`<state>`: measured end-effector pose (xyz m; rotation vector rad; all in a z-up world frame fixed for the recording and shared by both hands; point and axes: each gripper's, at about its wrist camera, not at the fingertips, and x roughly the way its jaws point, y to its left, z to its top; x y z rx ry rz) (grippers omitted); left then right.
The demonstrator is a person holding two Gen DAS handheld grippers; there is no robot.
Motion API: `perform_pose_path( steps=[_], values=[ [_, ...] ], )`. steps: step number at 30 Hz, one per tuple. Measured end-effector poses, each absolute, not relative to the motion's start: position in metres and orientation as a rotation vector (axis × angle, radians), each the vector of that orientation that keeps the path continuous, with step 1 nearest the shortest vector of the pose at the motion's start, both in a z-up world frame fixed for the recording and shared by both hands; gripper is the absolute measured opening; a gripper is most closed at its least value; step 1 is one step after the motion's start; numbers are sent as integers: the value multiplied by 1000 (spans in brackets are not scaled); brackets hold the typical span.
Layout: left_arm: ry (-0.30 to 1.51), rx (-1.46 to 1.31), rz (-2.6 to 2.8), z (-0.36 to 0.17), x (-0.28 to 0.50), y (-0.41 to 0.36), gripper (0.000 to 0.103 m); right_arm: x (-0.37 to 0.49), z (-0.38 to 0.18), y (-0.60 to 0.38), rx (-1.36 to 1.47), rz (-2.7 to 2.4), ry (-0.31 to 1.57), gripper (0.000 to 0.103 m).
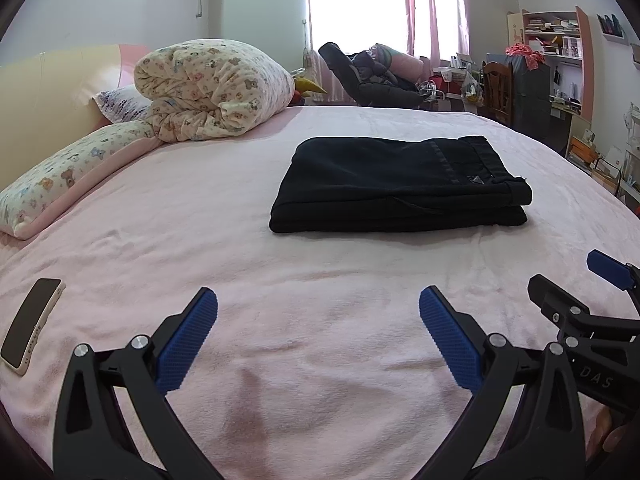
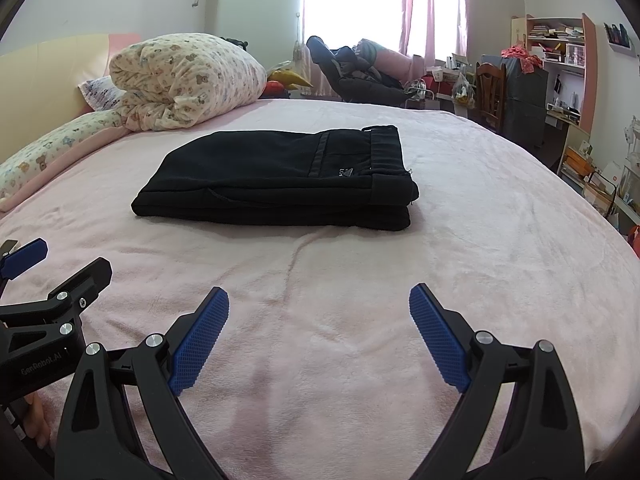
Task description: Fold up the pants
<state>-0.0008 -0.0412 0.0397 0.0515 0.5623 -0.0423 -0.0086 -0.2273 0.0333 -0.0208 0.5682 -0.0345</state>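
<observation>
Black pants (image 1: 400,184) (image 2: 276,178) lie folded into a flat stack in the middle of the pink bed (image 1: 280,280) (image 2: 500,240), waistband to the right. My left gripper (image 1: 318,300) hovers open over bare sheet, well short of the pants, with nothing between its blue pads. My right gripper (image 2: 319,298) is likewise open and holds nothing, at the same distance in front of the stack. Each gripper shows at the edge of the other's view: the right gripper (image 1: 600,276) beside the left, and the left gripper (image 2: 52,264) beside the right.
A phone (image 1: 32,326) lies on the sheet at the front left. A rolled quilt (image 1: 212,88) and pillows (image 1: 68,176) fill the bed's back left. Beyond the bed stand a recliner heaped with clothes (image 1: 372,76), a wooden chair (image 1: 498,88) and cluttered shelves (image 1: 556,52).
</observation>
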Motion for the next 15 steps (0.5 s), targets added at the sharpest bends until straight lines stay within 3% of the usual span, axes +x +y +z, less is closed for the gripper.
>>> perform_pose_path(
  steps=[15],
  values=[
    [569,32,-24,39,-1,-38,101,-11,39,-235,-12,-49,555,94]
  ],
)
